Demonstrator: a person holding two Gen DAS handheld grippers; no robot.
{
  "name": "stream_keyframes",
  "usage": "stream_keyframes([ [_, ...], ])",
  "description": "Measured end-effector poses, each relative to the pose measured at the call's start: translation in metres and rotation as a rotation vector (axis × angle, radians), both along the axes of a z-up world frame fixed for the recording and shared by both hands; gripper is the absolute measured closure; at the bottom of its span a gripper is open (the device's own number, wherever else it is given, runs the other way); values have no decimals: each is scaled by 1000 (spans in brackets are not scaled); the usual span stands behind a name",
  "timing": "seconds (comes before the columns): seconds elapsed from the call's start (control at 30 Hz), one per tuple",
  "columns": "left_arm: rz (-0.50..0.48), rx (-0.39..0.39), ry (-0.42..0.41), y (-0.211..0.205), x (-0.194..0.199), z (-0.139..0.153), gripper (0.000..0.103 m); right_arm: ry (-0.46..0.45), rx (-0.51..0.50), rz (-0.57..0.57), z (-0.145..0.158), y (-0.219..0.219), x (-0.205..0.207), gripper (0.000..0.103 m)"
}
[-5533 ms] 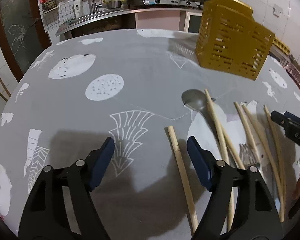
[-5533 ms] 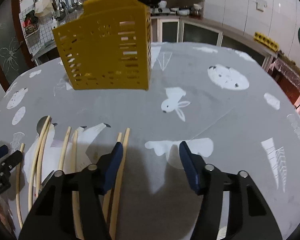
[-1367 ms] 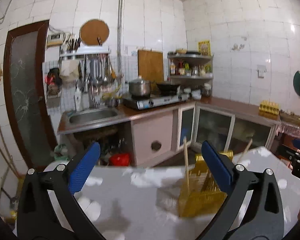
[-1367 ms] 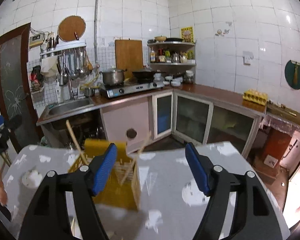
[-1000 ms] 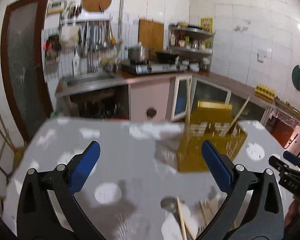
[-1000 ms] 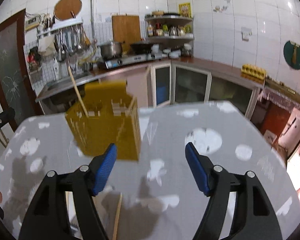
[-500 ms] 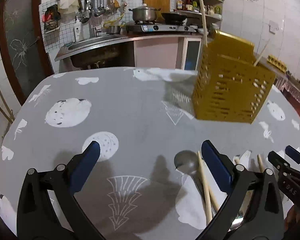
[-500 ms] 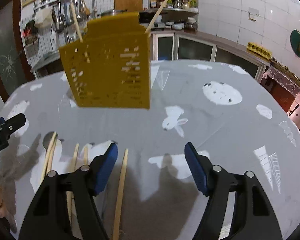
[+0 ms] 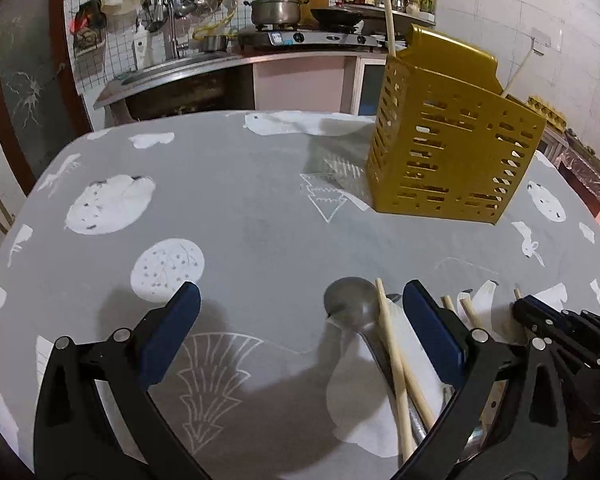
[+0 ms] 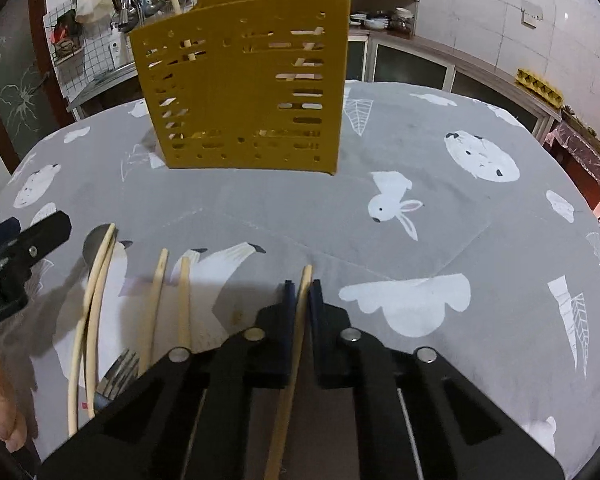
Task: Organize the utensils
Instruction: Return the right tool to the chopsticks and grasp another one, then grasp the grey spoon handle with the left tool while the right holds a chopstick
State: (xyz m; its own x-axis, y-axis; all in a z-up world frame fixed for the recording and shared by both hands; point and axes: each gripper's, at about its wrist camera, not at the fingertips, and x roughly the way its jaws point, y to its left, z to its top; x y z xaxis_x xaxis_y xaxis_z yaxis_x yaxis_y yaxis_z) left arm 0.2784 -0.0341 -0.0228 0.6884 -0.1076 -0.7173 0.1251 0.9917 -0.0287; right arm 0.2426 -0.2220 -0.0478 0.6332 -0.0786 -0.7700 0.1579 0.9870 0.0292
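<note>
Chopstick (image 10: 302, 312) pinched near its tip by your right gripper (image 10: 299, 294), left gripper (image 9: 300, 320) spread: it may pivot or slip on lifting.

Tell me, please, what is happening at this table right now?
A person is sorting utensils into the yellow basket. The right hand-held gripper has just closed on one chopstick lying on the grey tablecloth. The left hand-held gripper is open above a metal ladle. Several chopsticks already stand in the basket.
</note>
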Motion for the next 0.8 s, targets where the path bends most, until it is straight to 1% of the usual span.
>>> stream_keyframes([
  [0.03, -1, -6, 6, -1, 0, -1, 5, 2, 4, 5, 1, -2, 0, 96],
  [0.1, -5, -12, 15, -4, -1, -2, 5, -1, -20, 0, 3, -7, 1, 97],
  [0.17, -17, -14, 31, -8, -2, -6, 12, 1, -29, -7, 5, -14, 0, 97],
  [0.3, -46, -4, 60, -20, -3, -15, 18, -1, -26, -32, 6, -34, -3, 97],
  [0.4, -56, 11, 83, -28, 0, -22, 29, -2, -2, -36, 0, -39, -5, 97],
  [0.47, -59, 1, 108, -31, 4, -26, 39, -8, -8, -35, 0, -39, -5, 97],
  [0.53, -56, 3, 110, -33, 6, -26, 43, -10, -6, -31, 0, -39, -4, 97],
  [0.67, -71, 14, 113, -37, 8, -25, 59, -13, 12, -33, -1, -41, -3, 97],
  [0.7, -74, 10, 119, -37, 9, -24, 60, -13, 14, -33, -1, -41, -4, 97],
  [0.77, -82, -9, 129, -36, 12, -23, 68, -14, 15, -34, -1, -41, -4, 97],
  [0.8, -86, -18, 137, -36, 14, -23, 68, -14, 15, -34, -1, -41, -4, 97],
])
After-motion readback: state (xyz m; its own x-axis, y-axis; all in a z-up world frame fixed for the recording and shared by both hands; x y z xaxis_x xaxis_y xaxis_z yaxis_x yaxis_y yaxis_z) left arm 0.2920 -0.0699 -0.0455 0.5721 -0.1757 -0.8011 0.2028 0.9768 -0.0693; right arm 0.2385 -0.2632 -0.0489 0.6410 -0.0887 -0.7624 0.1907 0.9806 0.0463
